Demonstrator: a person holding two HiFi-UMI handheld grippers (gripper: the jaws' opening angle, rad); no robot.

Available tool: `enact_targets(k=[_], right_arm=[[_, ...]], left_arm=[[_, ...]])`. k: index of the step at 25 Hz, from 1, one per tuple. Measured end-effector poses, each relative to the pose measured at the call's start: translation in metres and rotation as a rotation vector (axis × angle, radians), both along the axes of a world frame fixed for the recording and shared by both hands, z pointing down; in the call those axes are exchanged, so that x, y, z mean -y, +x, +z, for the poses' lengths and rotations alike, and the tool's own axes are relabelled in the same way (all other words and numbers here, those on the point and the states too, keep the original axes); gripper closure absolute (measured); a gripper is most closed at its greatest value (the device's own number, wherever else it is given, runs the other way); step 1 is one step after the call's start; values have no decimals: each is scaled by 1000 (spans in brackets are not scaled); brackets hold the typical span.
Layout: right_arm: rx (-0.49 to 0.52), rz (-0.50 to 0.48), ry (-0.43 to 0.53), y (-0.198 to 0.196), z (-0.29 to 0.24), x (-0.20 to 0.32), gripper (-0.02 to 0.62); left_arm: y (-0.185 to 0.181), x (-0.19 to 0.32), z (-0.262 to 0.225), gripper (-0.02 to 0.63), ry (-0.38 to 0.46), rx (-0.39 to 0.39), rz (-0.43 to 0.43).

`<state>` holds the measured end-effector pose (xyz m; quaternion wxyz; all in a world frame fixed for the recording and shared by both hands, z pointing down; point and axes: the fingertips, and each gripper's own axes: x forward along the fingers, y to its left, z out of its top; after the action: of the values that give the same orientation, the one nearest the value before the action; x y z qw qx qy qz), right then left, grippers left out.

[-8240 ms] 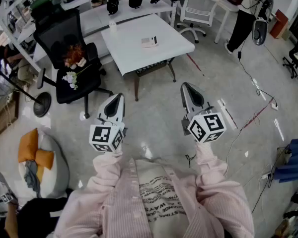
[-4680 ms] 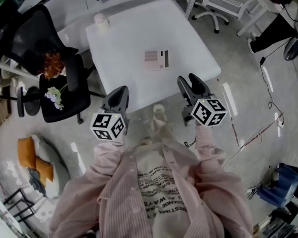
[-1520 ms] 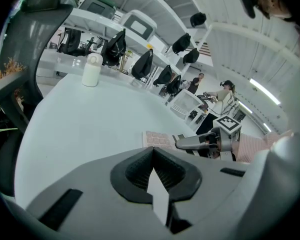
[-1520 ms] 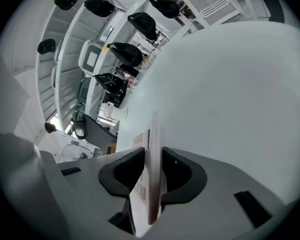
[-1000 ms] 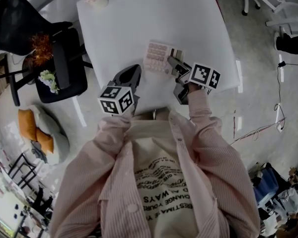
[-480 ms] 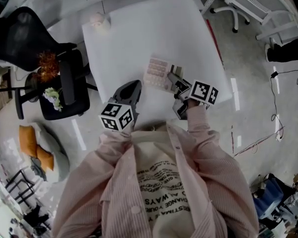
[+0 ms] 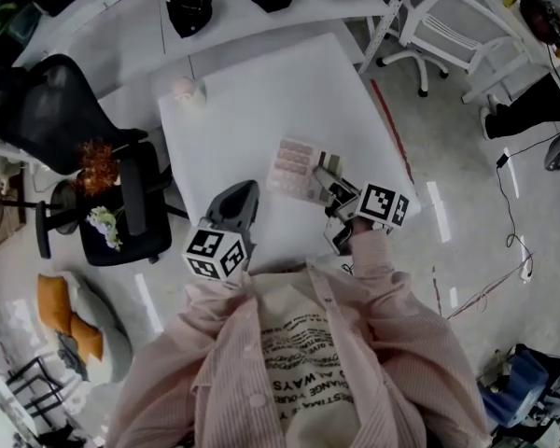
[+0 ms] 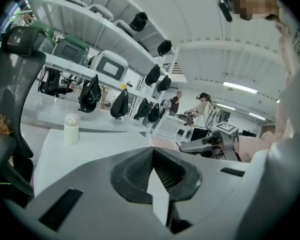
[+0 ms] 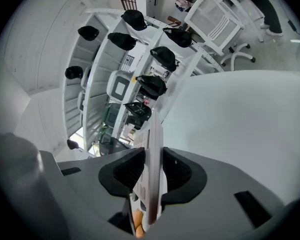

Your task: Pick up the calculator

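**Left to right.** The left gripper point(image 7: 241, 194) hung over the near edge of the white surface point(image 7: 252, 101). Its fingers point(image 8: 135, 171) were closed together on nothing, probably parked aside to leave the pickup unobstructed. The calculator point(image 7: 297, 168) sat toward the surface's front right, apparently raised clear of it. The right gripper point(image 7: 329, 190) had its fingers narrowly parted and clamped on the calculator's thin near end, a pinch suited to a flat body.

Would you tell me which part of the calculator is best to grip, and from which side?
The edge by its display, approached from the person's side, as the right gripper has it. The calculator is a thin flat slab, so the jaws close across its thickness, one pad on the key face, one on the back.
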<state>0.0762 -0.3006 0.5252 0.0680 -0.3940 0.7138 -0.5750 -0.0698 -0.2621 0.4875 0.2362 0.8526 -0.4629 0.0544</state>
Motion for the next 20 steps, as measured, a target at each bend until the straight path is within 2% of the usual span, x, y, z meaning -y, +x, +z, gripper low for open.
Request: enact_targets(k=[8, 13, 20], right_arm=[[48, 39, 90, 12, -50, 2, 486], [5, 50, 166, 20, -84, 4, 486], [54, 78, 220, 24, -119, 8, 486]], left_arm=[[-1, 2, -39, 604, 103, 24, -13], [-11, 5, -65, 604, 170, 46, -40], [-20, 9, -95, 604, 247, 56, -56]])
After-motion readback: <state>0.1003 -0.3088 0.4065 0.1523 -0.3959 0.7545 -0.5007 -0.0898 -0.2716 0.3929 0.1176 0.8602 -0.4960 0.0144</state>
